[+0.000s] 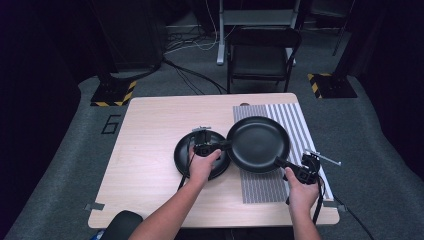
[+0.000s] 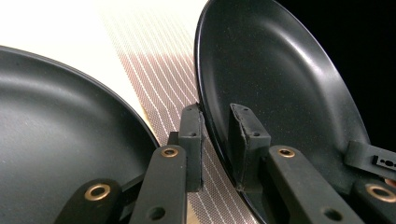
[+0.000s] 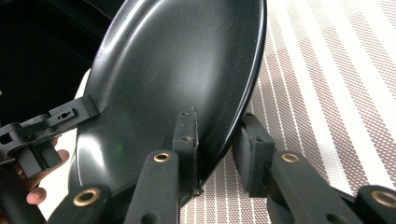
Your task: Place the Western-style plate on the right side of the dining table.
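A person is standing at a light wooden table (image 1: 150, 150), holding a two-jaw gripper in each hand and carrying a large black plate (image 1: 257, 144) between them. The plate is sitting over the near left part of a grey striped placemat (image 1: 295, 120) that covers the right side of the table.

The left gripper (image 1: 223, 145) is reaching in from the left, and its jaws are clamped on the left rim of the large black plate. In the left gripper view, one pad is pressing the inside of the rim and the other is pressing the underside, with the striped mat showing beneath.

The right gripper (image 1: 278, 161) is gripping the plate's near right rim. In the right gripper view, its jaws are pinching the rim in the same way, one inside the dish and one outside, and the plate is tilting across the picture above the mat.

A second black plate (image 1: 186, 154), smaller, is lying flat on the bare wood just to the left of the held plate. The left hand (image 1: 202, 165) is hovering over it, and the large plate's left edge is overlapping its right side as seen from above.

Beyond the table, a dark folding chair (image 1: 262, 55) is standing on grey carpet.
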`<state>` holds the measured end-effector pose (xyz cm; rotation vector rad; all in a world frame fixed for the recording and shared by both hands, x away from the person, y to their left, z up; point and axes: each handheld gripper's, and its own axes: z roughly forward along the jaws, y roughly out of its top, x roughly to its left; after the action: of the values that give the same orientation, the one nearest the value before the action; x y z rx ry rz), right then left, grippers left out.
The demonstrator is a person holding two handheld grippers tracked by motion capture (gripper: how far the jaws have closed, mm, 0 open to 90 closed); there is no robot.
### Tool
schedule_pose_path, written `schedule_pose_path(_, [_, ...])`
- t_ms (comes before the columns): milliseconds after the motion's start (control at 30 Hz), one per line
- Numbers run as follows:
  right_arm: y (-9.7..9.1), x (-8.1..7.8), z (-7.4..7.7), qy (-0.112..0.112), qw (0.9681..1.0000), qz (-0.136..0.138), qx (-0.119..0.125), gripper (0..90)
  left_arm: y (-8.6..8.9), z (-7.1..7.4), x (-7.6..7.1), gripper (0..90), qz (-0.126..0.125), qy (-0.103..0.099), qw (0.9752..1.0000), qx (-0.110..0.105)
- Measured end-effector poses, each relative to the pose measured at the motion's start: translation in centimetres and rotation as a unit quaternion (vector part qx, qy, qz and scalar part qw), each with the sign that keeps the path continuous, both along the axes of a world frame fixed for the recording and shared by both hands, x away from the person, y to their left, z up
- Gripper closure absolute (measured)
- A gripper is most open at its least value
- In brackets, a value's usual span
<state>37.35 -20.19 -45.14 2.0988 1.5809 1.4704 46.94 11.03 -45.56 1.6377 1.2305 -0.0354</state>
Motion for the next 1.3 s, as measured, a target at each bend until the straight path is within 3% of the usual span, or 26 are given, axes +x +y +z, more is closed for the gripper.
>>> schedule_pose_path(233, [-0.7,-0.6,-0.8,0.006,1.0000,-0.004,0.003,71.4,-0.8,-0.6,-0.1,75.6,-0.007,0.007,0.9999,0.005])
schedule_pose_path(567, [-2.1,-0.6,-1.3,-0.001,0.9999,-0.015,0.002,71.3,-2.7,-1.0,0.7,76.2,-0.006,0.007,0.9999,-0.006])
schedule_pose_path(1100, [-3.9,1.3,-2.4,0.009,0.9996,-0.026,0.008,71.8,-4.9,-1.9,3.1,76.4,0.000,0.027,0.9996,0.007])
schedule_pose_path(1300, [-4.3,2.1,-2.8,0.018,0.9993,-0.027,0.021,72.3,-5.3,-2.1,4.0,77.2,0.002,0.031,0.9995,0.005])
